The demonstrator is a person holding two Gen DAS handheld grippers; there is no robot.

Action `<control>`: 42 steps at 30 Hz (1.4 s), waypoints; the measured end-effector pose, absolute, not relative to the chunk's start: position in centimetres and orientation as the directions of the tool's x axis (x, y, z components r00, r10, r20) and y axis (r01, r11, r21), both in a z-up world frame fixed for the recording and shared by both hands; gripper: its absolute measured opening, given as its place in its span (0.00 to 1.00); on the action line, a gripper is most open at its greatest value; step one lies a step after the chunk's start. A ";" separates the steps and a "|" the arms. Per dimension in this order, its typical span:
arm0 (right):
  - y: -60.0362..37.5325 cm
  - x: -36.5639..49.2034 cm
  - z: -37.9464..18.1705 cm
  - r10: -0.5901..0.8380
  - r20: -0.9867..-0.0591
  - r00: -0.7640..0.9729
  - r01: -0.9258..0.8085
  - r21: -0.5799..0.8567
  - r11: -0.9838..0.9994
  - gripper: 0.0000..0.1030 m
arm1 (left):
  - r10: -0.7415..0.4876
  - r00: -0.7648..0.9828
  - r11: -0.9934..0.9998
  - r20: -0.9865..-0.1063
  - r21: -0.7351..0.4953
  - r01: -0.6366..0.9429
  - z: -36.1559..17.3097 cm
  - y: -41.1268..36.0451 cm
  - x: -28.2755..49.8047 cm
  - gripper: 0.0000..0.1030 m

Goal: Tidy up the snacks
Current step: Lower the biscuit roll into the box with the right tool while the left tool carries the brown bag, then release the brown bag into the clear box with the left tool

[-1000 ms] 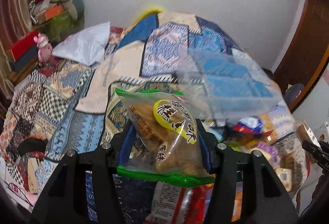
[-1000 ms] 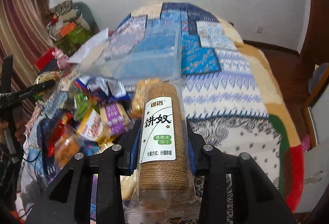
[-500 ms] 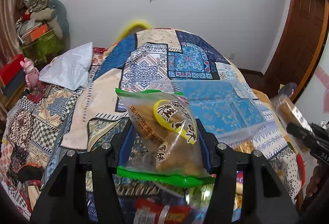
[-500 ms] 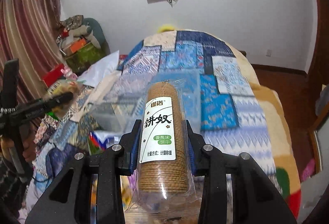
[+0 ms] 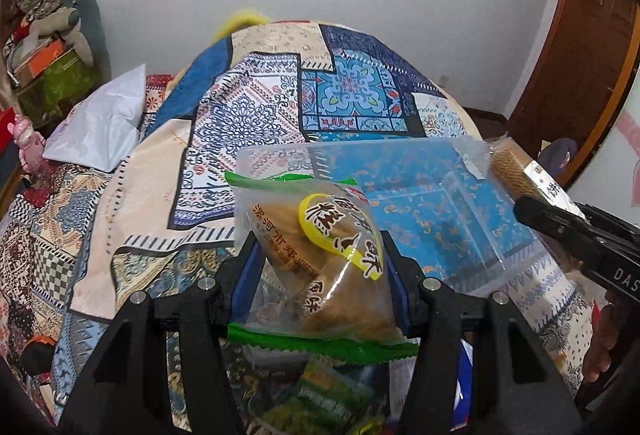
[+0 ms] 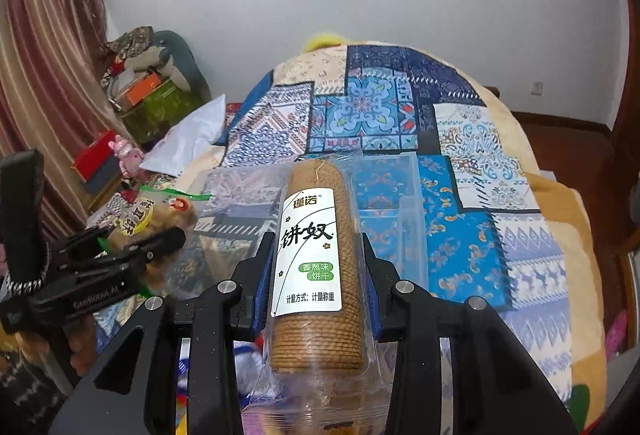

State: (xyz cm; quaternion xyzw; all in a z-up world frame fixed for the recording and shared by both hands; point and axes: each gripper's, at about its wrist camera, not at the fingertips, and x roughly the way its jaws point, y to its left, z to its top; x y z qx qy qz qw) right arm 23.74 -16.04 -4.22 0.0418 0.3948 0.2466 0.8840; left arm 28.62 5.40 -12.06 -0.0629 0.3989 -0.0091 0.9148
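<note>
My left gripper (image 5: 318,255) is shut on a clear, green-edged bag of brown pastries (image 5: 320,255), held above the bed. My right gripper (image 6: 316,259) is shut on a clear-wrapped roll of round biscuits (image 6: 314,263) with a white label. A clear plastic bin (image 5: 420,203) sits on the patterned bedspread just beyond both; it also shows in the right wrist view (image 6: 384,203). The right gripper with its biscuit roll (image 5: 516,175) reaches over the bin's right side. The left gripper with its bag (image 6: 152,219) hovers at the bin's left.
Several loose snack packets (image 5: 320,395) lie under the grippers. A white pillow (image 5: 104,123) and a pink toy (image 5: 26,139) lie at the bed's left. Boxes and clutter (image 6: 148,91) stand by the curtain. A wooden door (image 5: 580,75) is at right.
Both grippers have lifted their snacks off the pile and moved forward and up towards the clear bin. The snack pile has dropped mostly below view. The grips are unchanged.
</note>
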 end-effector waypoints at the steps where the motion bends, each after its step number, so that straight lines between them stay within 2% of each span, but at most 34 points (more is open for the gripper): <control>1: -15.9 24.2 -4.6 0.464 -0.685 0.562 -0.399 0.267 0.877 0.33 | -0.067 0.678 0.992 -0.732 -0.120 -0.032 -12.3 5.3 29.0 0.54; 11: -14.5 26.7 -7.4 0.422 -0.753 0.505 -0.391 0.236 0.890 0.33 | -0.050 0.638 0.996 -0.769 -0.084 -0.023 -14.8 4.7 31.6 0.54; 19: -14.2 26.9 -7.7 0.404 -0.769 0.496 -0.394 0.215 0.894 0.36 | -0.037 0.654 0.998 -0.756 -0.056 -0.008 -14.1 4.1 31.0 0.54; 21: -14.4 26.9 -7.5 0.399 -0.769 0.499 -0.387 0.214 0.897 0.42 | -0.040 0.659 0.998 -0.751 -0.058 -0.005 -13.6 4.1 30.5 0.55; 22: -14.5 26.7 -7.2 0.396 -0.766 0.506 -0.382 0.212 0.899 0.49 | -0.042 0.663 0.998 -0.747 -0.061 -0.004 -13.3 4.1 30.2 0.56; 24: -14.7 26.4 -6.5 0.397 -0.754 0.523 -0.379 0.211 0.901 0.58 | -0.040 0.678 0.998 -0.734 -0.059 -0.006 -12.4 4.0 29.4 0.60; 29: -15.5 24.6 -4.0 0.408 -0.721 0.560 -0.393 0.203 0.897 0.59 | -0.024 0.716 0.999 -0.698 -0.036 -0.001 -9.7 3.9 26.6 0.63; 33: -16.3 21.9 -1.8 0.412 -0.693 0.592 -0.407 0.185 0.895 0.59 | -0.009 0.747 1.000 -0.664 -0.024 -0.010 -7.6 3.9 23.7 0.75; 37: -17.3 19.2 -0.4 0.424 -0.668 0.611 -0.414 0.187 0.891 0.65 | 0.004 0.771 1.000 -0.637 -0.012 -0.014 -5.8 4.1 20.2 0.81; 39: -17.8 17.7 0.1 0.421 -0.661 0.621 -0.417 0.176 0.892 0.66 | 0.001 0.774 1.000 -0.633 -0.016 -0.014 -5.4 4.4 18.5 0.84; 42: -18.3 15.5 0.3 0.415 -0.657 0.630 -0.420 0.161 0.893 0.66 | 0.002 0.773 1.000 -0.635 -0.017 -0.017 -5.2 4.8 16.1 0.85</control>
